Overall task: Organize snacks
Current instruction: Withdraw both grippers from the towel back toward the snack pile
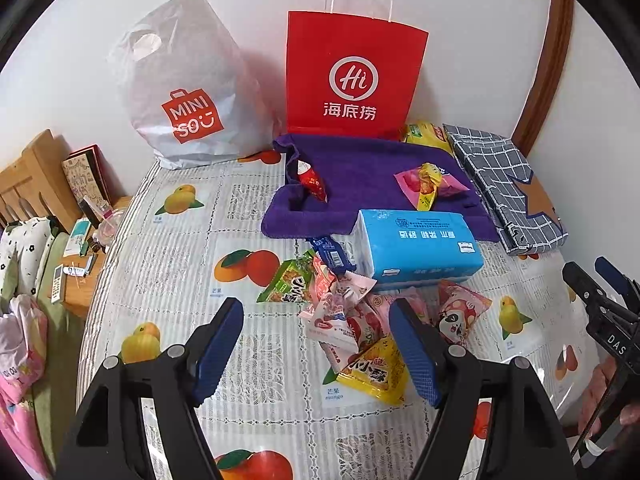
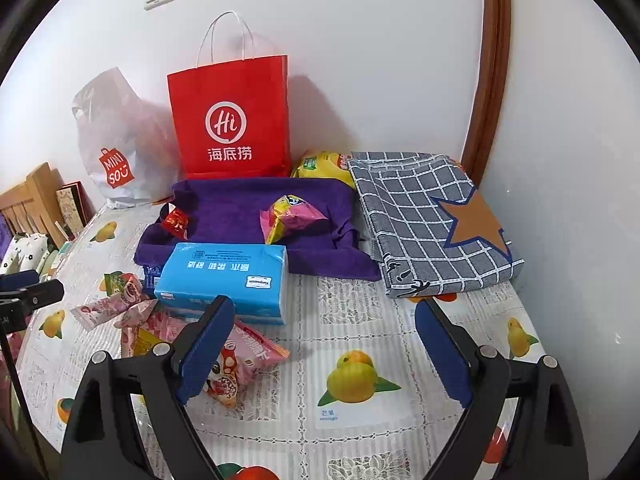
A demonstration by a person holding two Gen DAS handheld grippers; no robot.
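Loose snack packets lie heaped on the fruit-print tablecloth, among them a green one, a yellow one and a panda-print one. My left gripper stands open over this heap, holding nothing. A purple cloth tray behind holds a red packet and pink and yellow packets. My right gripper is open over bare tablecloth, right of the panda packet; it also shows at the edge of the left wrist view.
A blue tissue pack lies between heap and tray. A red paper bag and a white plastic bag stand against the wall. A folded checked cloth and a yellow packet lie at the right. A bedside table is left.
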